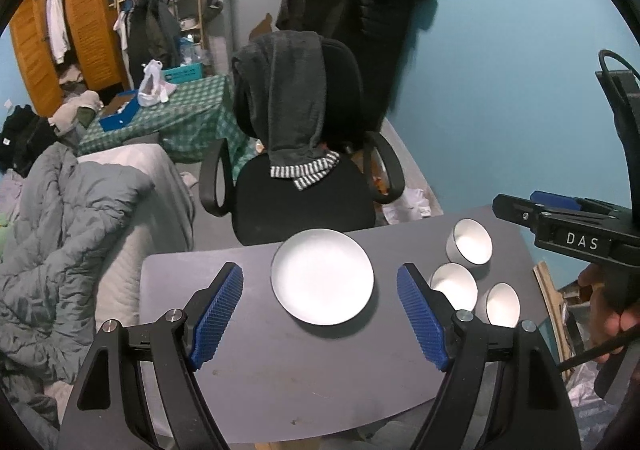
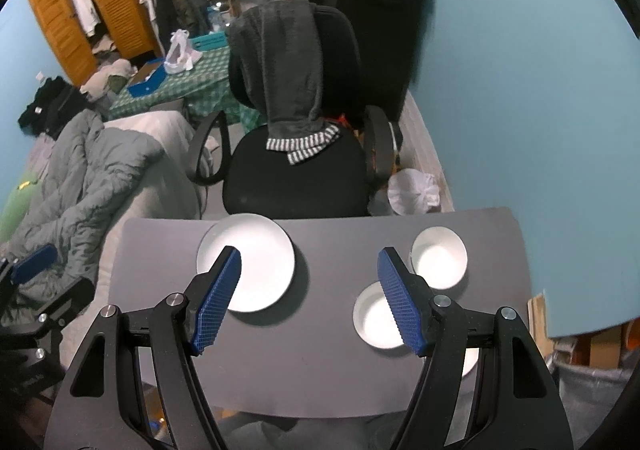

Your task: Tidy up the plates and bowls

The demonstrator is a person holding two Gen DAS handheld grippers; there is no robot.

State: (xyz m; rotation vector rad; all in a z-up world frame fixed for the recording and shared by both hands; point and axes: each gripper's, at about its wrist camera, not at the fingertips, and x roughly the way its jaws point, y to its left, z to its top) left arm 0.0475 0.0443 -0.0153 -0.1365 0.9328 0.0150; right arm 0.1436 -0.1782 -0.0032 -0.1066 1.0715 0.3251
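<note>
A white plate (image 1: 322, 276) lies near the far edge of the grey table (image 1: 260, 370). Three white bowls stand in a cluster to its right: one at the back (image 1: 470, 246), one in the middle (image 1: 454, 286), one nearest (image 1: 502, 304). My left gripper (image 1: 320, 270) hovers open above the plate, holding nothing. In the right wrist view my right gripper (image 2: 309, 254) hangs open and empty above the table (image 2: 320, 350), between the plate (image 2: 264, 262) and two bowls (image 2: 440, 258) (image 2: 376, 318). Its right finger hides most of the third bowl (image 2: 470, 364).
A black office chair (image 1: 304, 194) draped with a grey towel stands just beyond the table's far edge. A bed with a grey duvet (image 1: 72, 234) lies to the left. The blue wall (image 1: 500, 90) is on the right. A person's hand (image 1: 604, 310) holds the right gripper (image 1: 532, 208).
</note>
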